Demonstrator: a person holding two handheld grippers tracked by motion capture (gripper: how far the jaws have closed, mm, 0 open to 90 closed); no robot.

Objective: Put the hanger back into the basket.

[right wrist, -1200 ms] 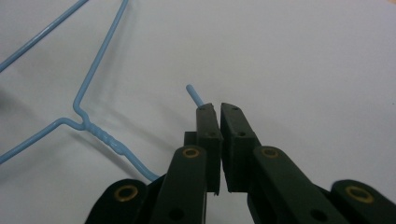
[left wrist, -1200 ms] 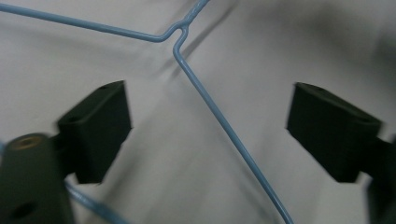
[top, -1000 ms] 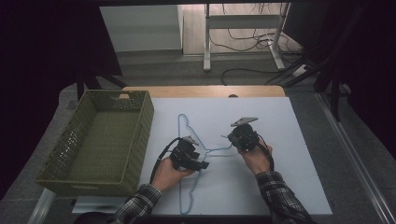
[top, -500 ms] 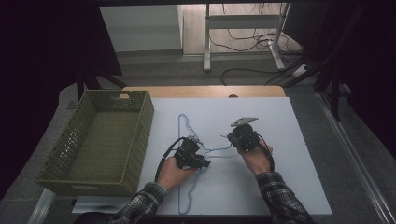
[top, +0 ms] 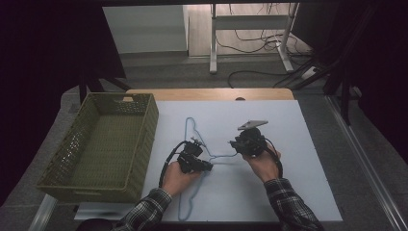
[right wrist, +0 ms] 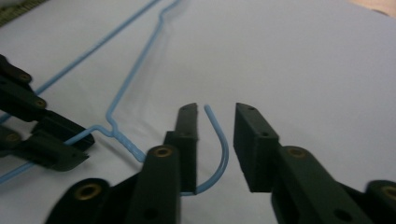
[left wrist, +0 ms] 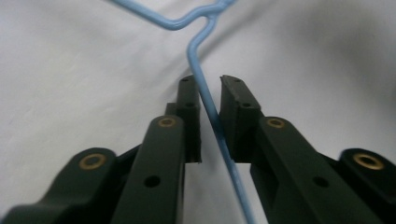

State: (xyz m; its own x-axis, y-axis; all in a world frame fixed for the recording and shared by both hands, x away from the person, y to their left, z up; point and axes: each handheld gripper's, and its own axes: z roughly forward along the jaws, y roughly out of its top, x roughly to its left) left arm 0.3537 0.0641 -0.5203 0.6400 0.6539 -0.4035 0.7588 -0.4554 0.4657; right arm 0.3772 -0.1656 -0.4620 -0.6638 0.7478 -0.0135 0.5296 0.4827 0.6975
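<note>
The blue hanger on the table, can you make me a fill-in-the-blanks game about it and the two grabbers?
1. The wire hanger is coloured ____.
2. The hook of the hanger sits between the open jaws of the ____ gripper.
3. The left gripper has a straight hanger wire between its jaws, which are ____.
4. The green basket stands on the ____ side of the table in the high view.

Missing words: blue; right; open; left

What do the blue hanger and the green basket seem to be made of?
Blue hanger: probably metal wire with a smooth blue coating; it is thin, evenly bent and twisted at the neck. Green basket: looks like woven plastic or wicker, matte olive, with an open mesh pattern in its walls; which one is unclear.
</note>
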